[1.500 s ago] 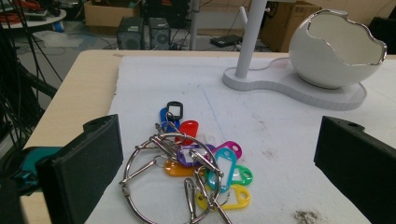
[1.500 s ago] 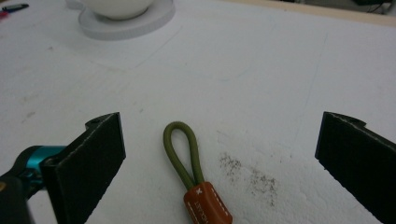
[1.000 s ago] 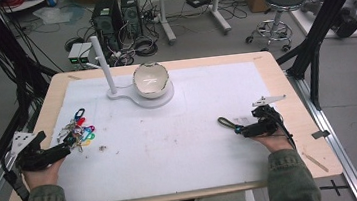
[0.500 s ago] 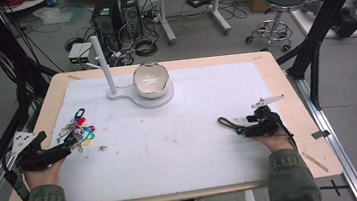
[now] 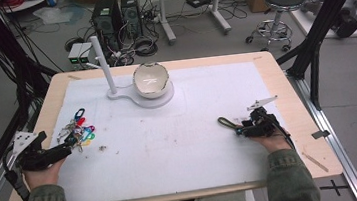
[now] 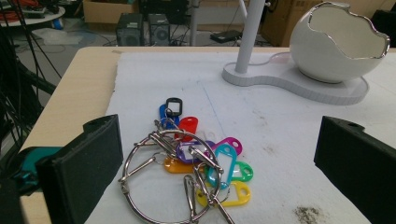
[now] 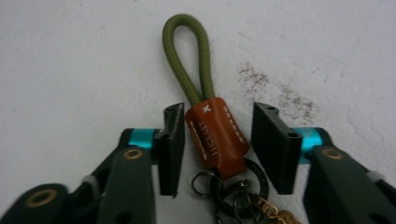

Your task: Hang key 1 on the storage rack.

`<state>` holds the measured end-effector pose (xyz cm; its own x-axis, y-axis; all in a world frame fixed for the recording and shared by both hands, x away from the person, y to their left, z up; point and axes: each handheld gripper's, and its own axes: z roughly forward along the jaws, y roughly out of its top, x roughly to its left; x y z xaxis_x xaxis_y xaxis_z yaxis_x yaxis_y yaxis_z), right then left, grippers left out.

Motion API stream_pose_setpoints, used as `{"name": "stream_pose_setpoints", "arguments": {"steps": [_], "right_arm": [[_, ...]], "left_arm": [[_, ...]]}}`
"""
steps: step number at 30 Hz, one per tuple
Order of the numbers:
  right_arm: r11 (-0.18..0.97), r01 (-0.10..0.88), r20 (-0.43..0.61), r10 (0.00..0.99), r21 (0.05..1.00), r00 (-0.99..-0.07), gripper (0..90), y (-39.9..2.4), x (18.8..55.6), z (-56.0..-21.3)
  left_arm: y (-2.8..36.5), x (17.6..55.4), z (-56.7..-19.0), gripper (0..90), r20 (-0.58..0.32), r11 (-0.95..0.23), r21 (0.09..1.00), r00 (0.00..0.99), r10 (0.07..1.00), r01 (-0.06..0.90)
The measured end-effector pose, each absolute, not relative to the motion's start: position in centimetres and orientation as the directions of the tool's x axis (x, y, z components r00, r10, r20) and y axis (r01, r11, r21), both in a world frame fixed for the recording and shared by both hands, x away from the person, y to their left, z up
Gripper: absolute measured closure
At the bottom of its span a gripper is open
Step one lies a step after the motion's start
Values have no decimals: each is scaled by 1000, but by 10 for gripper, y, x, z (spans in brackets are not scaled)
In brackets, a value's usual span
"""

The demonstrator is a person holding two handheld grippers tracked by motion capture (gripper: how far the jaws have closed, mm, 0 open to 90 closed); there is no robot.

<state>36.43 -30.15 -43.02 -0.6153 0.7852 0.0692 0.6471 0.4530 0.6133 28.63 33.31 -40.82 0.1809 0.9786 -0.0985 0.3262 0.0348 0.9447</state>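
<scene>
A: Right gripper (image 7: 217, 149) was seen with jaws part open, straddling the leather-tabbed key fob (image 7: 215, 137) on the white mat (image 5: 181, 145). One pad looked close to the brown tab, the other stood apart. Nothing clamped.

B: Fob location?

A: Lower right of the high view (image 5: 226, 123), green cord loop pointed away from the gripper, rings tucked between the jaws at the bottom of the right gripper view.

B: Handling?

A: Judged light. Cord loop soft, would flop; rings loose, would swing and slip. The stitched leather tab was judged the best hold: flat-sided, slightly compliant, grippy.

B: Left side?

A: Left gripper (image 6: 219, 154) was held wide open, empty, aimed at the bunch of coloured key tags (image 6: 205, 163) on steel rings, left of centre in the high view (image 5: 77, 132). Bunch judged heavier, jangly, slippery metal. The big ring was judged the stiffest hold; tags would pivot.

B: Bowl?

A: Egg-shaped white bowl (image 5: 151, 80) sat on its white stand (image 5: 115, 93) at upper centre. Probably ceramic, hard to confirm.
</scene>
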Motion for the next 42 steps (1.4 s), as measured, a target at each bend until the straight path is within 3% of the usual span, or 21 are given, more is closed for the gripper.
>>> {"name": "stream_pose_setpoints", "arguments": {"steps": [4, 7, 17, 35, 42], "right_arm": [[475, 638, 53, 776, 606, -629, 712, -301, 363, -428], [487, 630, 27, 778, 605, -627, 733, -298, 362, -427], [457, 643, 54, 789, 615, -612, 742, -300, 362, -426], [328, 595, 116, 802, 734, -586, 741, -303, 354, -399], [336, 590, 117, 793, 735, -598, 740, -296, 355, -389]], "left_arm": [[333, 287, -408, 17, -97, 34, 945, 179, 979, 325], [333, 287, -408, 17, -97, 34, 945, 179, 979, 325], [334, 286, -408, 17, -100, 40, 947, 175, 979, 320], [335, 287, -408, 17, -101, 41, 947, 173, 980, 319], [333, 287, -408, 17, -96, 36, 946, 173, 980, 322]]}}
